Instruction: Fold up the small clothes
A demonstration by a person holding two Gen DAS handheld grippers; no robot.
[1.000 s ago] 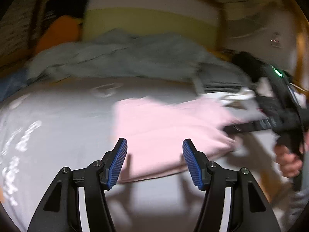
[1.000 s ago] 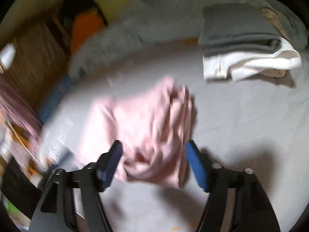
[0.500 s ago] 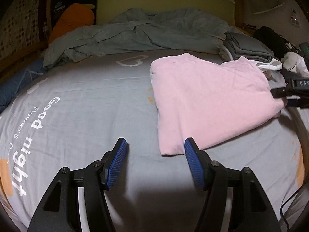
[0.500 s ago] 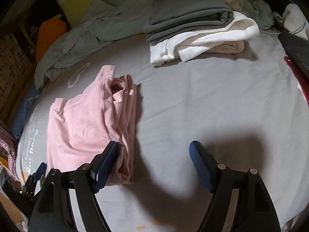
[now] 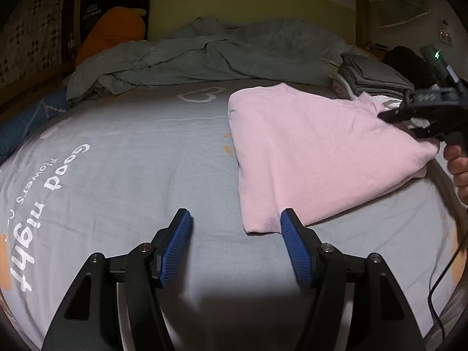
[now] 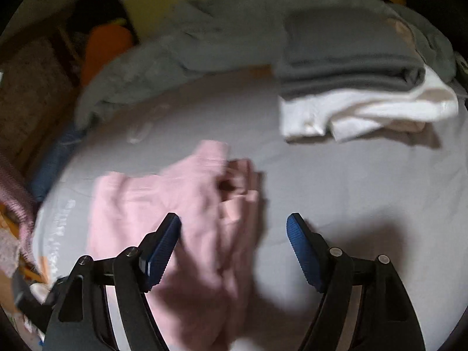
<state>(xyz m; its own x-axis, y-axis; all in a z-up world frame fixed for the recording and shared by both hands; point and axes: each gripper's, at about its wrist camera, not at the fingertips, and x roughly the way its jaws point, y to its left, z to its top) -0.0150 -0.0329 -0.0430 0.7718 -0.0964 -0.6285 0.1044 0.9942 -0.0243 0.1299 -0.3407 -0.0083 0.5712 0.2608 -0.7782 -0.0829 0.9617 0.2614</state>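
Grey bedsheet point(image 5: 122, 158) printed with "Good night" fills our view, a rumpled grey-green duvet point(image 5: 222, 55) heaped at the far end of the bed. Our left claw point(image 5: 235, 245) stands part open and empty just above the sheet; the near corner of the pink garment point(image 5: 316, 152) lies just ahead of its right finger, untouched. Its jaws have just been opening a little, with nothing between them. Our right claw point(image 6: 234, 248) hovers wide and empty over the bunched side of the same garment point(image 6: 175, 219), which sits below and to the left between its fingers; that view is blurred. Beyond it, well apart, lies a stack of folded clothes point(image 6: 351, 87), dark grey on white.

We judge the garment to be part folded, with another fold due. Next we must each pinch an edge: the left taking the near corner, the right the bunched side.

Against a second ago, the left claw has dropped lower and its view has sharpened; half a second ago the right claw's left finger touched the garment's edge, and now it sits further across the cloth.
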